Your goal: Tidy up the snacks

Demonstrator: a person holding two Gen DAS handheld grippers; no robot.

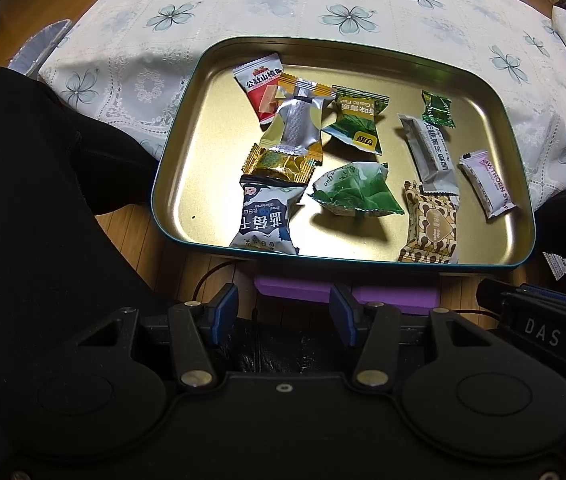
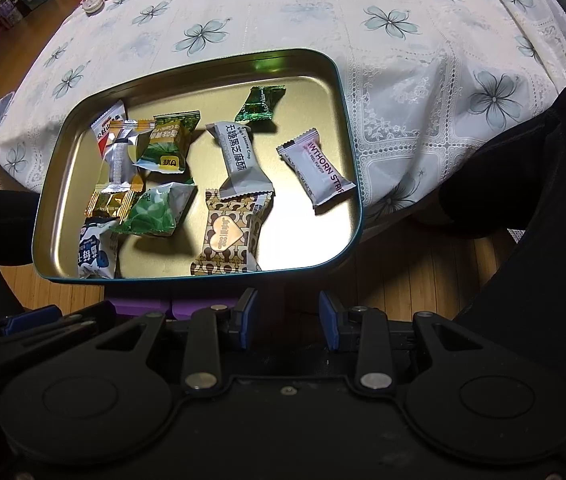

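Some 10 wrapped snacks (image 1: 347, 160) lay loose inside the tin tray (image 1: 363, 46). Below its near rim, left gripper (image 1: 283, 312) and right gripper (image 2: 289, 316) hung spread, empty. Either collecting was finished or sorting remained.

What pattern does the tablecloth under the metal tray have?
White lace tablecloth with pale blue-grey flowers; the right wrist view shows it best.

Wrapped snacks (image 1: 339, 160) in gold tray (image 1: 187, 184)
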